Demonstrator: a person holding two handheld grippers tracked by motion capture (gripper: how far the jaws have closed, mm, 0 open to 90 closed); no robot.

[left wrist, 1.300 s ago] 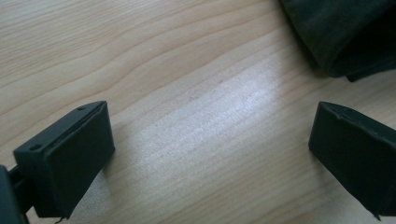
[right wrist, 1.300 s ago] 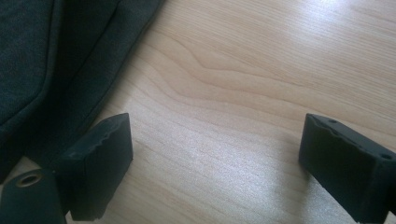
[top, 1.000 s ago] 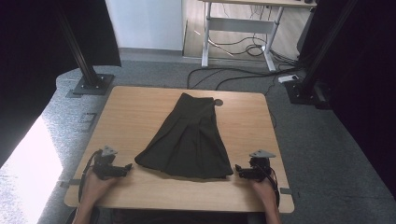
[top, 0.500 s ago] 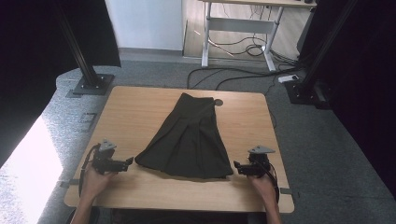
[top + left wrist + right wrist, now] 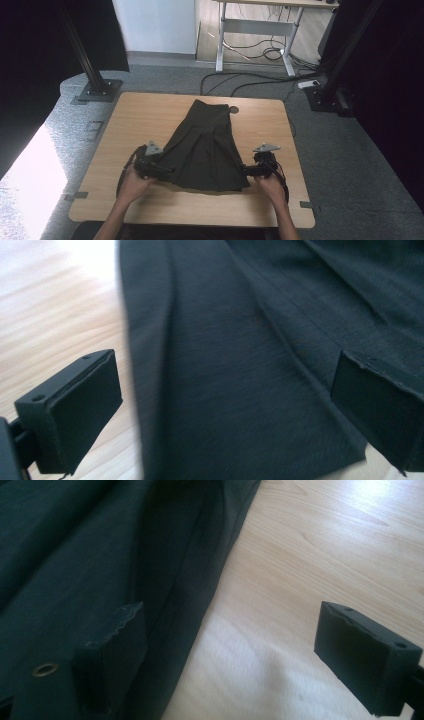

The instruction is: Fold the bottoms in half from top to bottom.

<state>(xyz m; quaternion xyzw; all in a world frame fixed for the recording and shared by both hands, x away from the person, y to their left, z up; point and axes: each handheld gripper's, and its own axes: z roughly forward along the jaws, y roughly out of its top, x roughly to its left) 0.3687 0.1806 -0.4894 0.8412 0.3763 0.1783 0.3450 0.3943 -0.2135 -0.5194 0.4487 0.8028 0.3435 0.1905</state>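
Left gripper (image 5: 167,172): jaws gaping wide, straddling the near left corner of the dark pleated fabric skirt (image 5: 206,150).
Right gripper (image 5: 246,171): jaws spread apart, straddling the skirt's near right edge.
Skirt: lying flat between both grippers on the light wooden table (image 5: 125,130).

wooden table (image 5: 125,130) | on it: dark pleated skirt (image 5: 205,150) (spread flat)

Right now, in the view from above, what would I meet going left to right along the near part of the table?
Left claw → dark skirt → right claw → bare edge of the wooden table.
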